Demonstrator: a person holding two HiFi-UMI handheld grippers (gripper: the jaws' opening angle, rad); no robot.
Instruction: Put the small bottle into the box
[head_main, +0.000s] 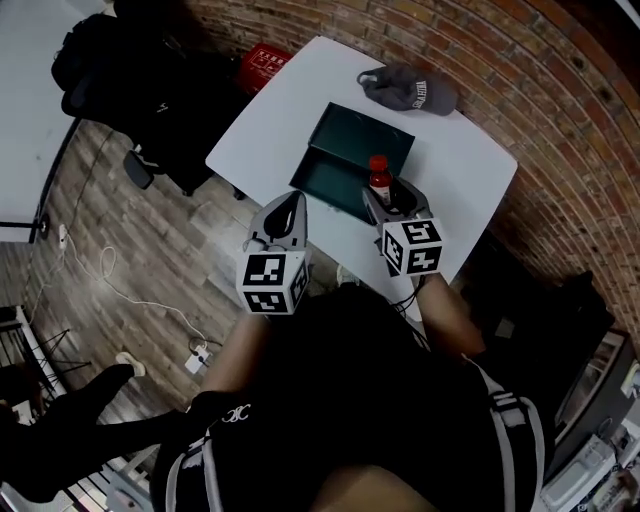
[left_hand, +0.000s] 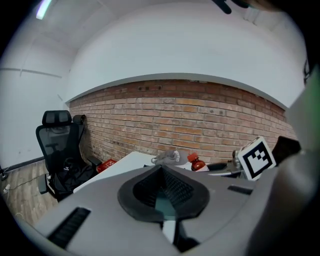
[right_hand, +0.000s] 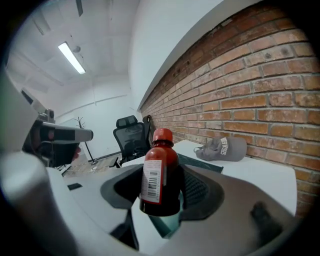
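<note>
A small dark-red bottle (right_hand: 160, 172) with a red cap and a white label stands upright between the jaws of my right gripper (right_hand: 161, 197), which is shut on it. In the head view the bottle (head_main: 380, 180) hangs over the near right part of the open dark-green box (head_main: 345, 160) on the white table (head_main: 290, 100). My left gripper (head_main: 288, 215) is shut with nothing in it, held off the table's near edge, left of the box. From the left gripper (left_hand: 162, 192) view the bottle (left_hand: 196, 163) shows to the right.
A grey cap (head_main: 410, 90) lies at the table's far end by the brick wall (head_main: 560, 120). A black office chair (head_main: 150, 110) and a red case (head_main: 265, 65) stand left of the table. Cables (head_main: 110, 285) trail over the wooden floor.
</note>
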